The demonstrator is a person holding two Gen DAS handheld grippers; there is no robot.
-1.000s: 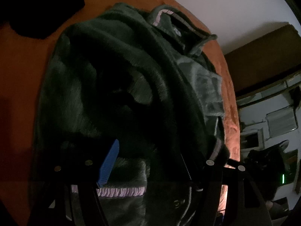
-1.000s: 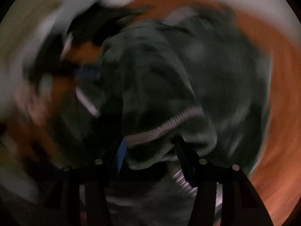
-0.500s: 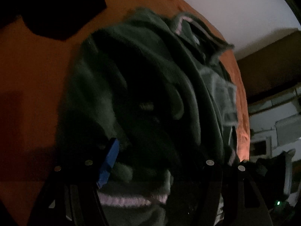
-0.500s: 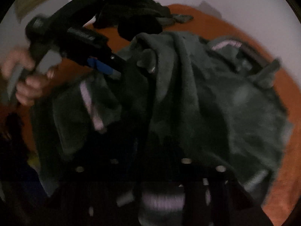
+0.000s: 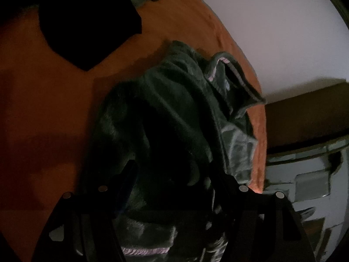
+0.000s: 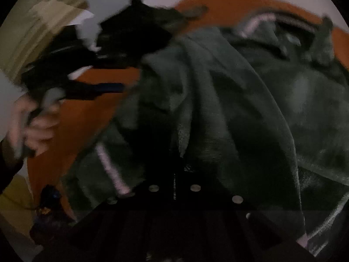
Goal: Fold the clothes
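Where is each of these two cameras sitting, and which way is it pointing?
Left wrist: on the left gripper, looking along its fingers over the green fleece garment on the orange cover; only the fingers show.
Right wrist: on the right gripper, facing the same garment; the person's hand holding the other gripper shows at left.
Shared: the garment, the orange cover, the black clothes beyond.

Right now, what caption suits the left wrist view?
Open left gripper over a dark green fleece garment on an orange bedsheet.
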